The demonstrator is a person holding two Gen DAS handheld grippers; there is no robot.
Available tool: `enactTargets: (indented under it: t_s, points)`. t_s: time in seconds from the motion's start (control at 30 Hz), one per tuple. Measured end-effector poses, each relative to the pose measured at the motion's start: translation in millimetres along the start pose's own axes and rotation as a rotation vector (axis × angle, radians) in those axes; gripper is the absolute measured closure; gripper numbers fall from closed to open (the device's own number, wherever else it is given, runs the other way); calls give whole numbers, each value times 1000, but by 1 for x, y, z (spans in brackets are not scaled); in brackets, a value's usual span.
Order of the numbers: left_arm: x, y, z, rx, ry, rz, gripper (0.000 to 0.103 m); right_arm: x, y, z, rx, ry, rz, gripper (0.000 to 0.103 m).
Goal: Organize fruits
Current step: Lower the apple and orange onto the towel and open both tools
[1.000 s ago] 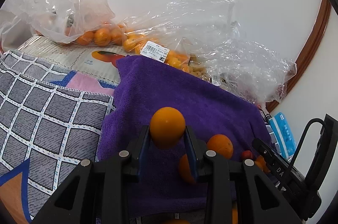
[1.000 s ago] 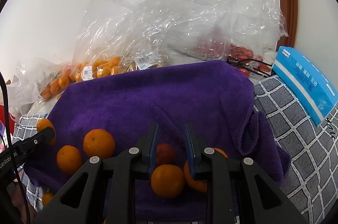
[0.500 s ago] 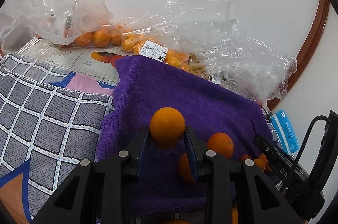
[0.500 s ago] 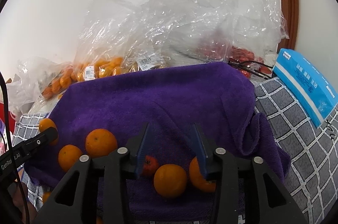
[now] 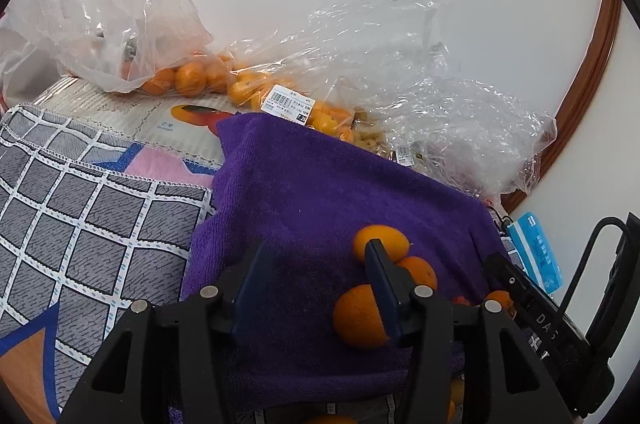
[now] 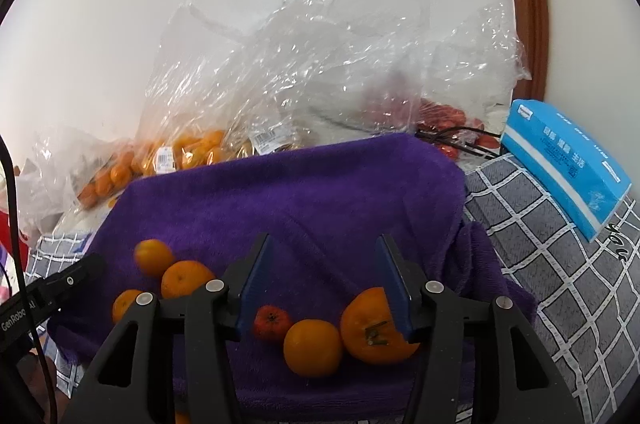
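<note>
Fuzzy purple towel [image 6: 320, 191], round oranges [image 6: 313, 347]

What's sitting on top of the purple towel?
On the purple towel sit six oranges and one small red fruit. The gripper bodies cover the towel's near edge, so more there cannot be ruled out.

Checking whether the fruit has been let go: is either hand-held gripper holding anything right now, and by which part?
Nothing is held. The left hand-held gripper and the right hand-held gripper both have their jaws opening with no fruit pressed between them; the oranges lie on the purple towel.
</note>
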State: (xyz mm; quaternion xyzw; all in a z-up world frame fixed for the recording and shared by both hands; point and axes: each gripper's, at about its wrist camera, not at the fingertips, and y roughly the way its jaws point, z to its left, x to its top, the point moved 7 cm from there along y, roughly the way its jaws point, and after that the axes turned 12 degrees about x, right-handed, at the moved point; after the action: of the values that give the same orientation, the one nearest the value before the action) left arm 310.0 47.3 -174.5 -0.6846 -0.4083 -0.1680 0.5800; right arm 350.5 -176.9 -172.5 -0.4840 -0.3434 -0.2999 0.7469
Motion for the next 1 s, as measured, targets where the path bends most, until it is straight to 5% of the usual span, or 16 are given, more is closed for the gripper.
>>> enactTargets:
  t_s: [0.6,1.0]
  points:
    - [1,-1,1,9,-7,-4,50,0,-6,11,-2,-44,-18,48]
    - [4,-11,4,39,-25,-60,50,-4,-9,22,50,-43,64,48]
